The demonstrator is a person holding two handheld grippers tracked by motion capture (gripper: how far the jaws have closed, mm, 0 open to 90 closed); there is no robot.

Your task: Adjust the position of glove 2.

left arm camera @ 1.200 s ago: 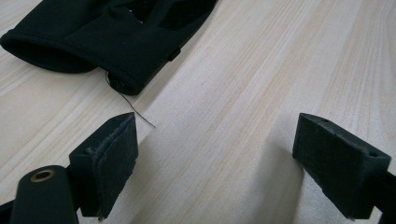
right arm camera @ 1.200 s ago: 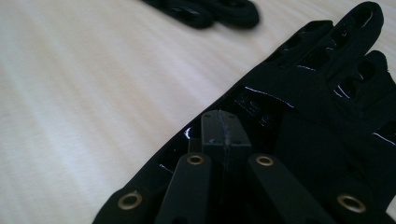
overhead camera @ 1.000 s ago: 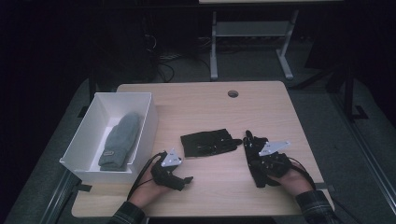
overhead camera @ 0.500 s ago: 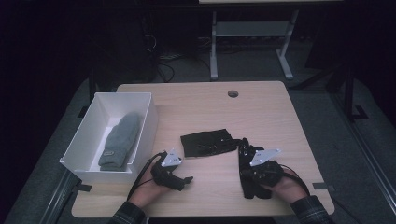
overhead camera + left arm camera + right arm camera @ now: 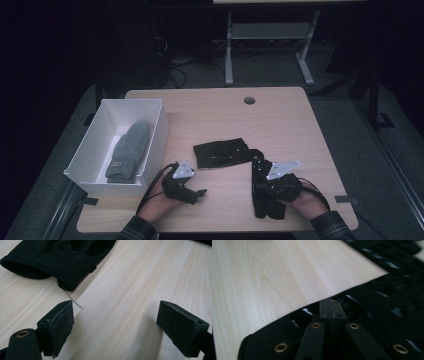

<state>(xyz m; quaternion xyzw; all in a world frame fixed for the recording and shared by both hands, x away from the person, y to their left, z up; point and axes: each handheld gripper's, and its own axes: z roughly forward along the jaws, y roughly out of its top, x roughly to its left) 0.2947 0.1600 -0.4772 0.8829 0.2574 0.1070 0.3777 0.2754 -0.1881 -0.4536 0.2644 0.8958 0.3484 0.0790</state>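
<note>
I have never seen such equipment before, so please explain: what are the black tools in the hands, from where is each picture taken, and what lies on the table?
A person sits at a wooden table and holds a hand-operated gripper in each hand; there is no robot arm. One picture comes from a fixed camera above the table. The other two come from small cameras riding on the grippers, looking along their black jaws.

The left gripper is open, its jaws wide apart over bare wood, with nothing between them. The right gripper has its jaws pressed together on a black glove, near the table's front edge.

A second black glove lies flat in the middle of the table. At the left stands a white box, and a grey glove lies inside it.
</note>
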